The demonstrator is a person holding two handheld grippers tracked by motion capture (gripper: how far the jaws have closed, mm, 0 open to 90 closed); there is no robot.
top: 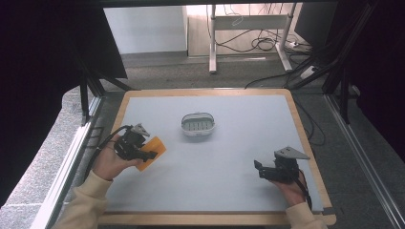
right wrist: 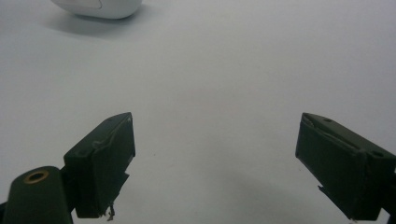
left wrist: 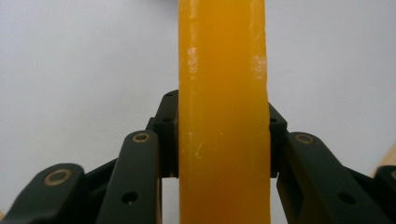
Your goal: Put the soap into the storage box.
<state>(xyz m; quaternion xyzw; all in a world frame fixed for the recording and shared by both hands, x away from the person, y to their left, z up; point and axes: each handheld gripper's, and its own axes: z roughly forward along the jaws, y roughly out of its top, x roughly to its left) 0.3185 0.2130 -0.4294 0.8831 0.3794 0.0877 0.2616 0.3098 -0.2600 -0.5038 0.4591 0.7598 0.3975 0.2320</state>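
Clamped in left claw (left wrist: 223,135): flat translucent orange soap-like bar (top: 152,151), lifted near surface's (top: 239,143) left edge. Right claw (top: 260,168) spread wide, idle. Probably bound for white oval slotted dish (top: 197,124); placing left

On the table (top: 229,157) the soap dish (top: 197,124) lies at the middle rear; the soap bar (top: 153,151) is left, near the edge

Orange bar (left wrist: 223,112); black tongs (left wrist: 223,135); white dish (top: 197,124); grey table (top: 239,157).
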